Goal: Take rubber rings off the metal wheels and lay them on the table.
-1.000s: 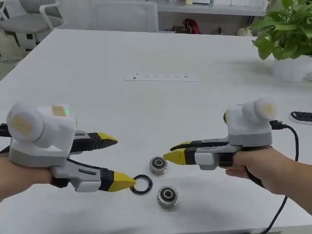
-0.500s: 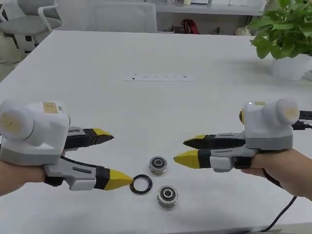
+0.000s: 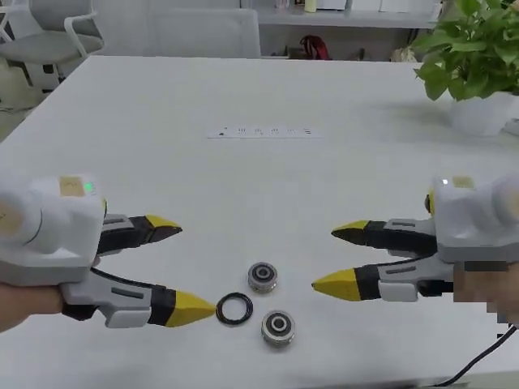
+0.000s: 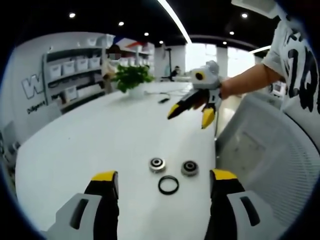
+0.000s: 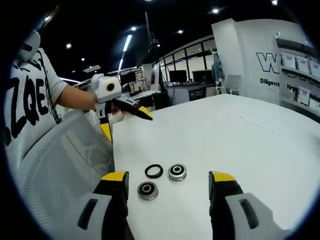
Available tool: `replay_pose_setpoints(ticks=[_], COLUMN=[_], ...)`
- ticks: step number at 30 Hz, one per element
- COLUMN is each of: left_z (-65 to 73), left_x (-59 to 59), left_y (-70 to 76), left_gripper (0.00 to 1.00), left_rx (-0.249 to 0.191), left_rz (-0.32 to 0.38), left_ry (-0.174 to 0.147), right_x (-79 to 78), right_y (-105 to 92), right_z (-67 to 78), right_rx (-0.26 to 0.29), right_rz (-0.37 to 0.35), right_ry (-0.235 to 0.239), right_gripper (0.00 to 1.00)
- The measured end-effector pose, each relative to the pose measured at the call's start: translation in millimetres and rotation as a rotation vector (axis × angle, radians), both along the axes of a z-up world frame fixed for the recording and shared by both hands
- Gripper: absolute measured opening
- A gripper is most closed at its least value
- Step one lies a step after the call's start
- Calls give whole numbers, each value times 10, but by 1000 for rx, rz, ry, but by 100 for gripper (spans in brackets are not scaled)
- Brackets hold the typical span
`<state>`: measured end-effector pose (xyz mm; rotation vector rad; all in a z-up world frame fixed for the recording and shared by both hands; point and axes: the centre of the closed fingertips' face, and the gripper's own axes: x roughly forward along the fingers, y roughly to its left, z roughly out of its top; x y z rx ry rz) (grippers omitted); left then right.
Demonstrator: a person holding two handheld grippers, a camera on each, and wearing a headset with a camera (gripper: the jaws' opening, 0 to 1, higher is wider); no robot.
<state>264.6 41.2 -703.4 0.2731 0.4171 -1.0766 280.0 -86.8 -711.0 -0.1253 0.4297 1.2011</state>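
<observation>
In the head view the left claw (image 3: pixel 182 268) hangs low over the white table (image 3: pixel 243 186). Its two yellow-tipped jaws are spread wide, with nothing between them. The tip of its lower jaw is just to the left of the rubber ring (image 3: pixel 234 308), which lies flat and loose on the table. I cannot tell whether the tip touches the ring. One metal wheel (image 3: pixel 263 276) sits just behind the ring and to its right. A second wheel (image 3: pixel 278 326) sits just in front of the ring, also to its right. The right claw (image 3: pixel 327 259) points in from the right, its jaws likewise spread and empty and its tips apart from both wheels. Farther back on the table are a power strip (image 3: pixel 259 131) and a potted plant (image 3: pixel 470 57).

In the left gripper view the claw's own jaws rise wide apart. The ring lies on the table ahead, roughly midway between them and touching neither. The two wheels sit side by side just beyond it. The right claw hangs in the air past them, open.

In the right gripper view the claw's own jaws also stand apart. The ring and both wheels lie ahead in the gap between them. One wheel is near the left jaw's tip, and the ring is just beside the other wheel. The left claw shows beyond, spread.
</observation>
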Motion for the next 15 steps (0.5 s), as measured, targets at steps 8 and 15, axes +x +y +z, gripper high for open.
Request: replay_pose_setpoints(ticks=[8, 15], left_z=[-14, -30], left_x=[-39, -65], left_y=[58, 94], left_gripper=[81, 82], left_rx=[4, 6], left_rz=[11, 21], left_ry=[-6, -5], right_x=[-88, -99], right_y=[-98, -160], right_z=[-105, -162], right_rx=[-65, -91], right_rz=[24, 25], right_ry=[-40, -50], right_gripper=[69, 73])
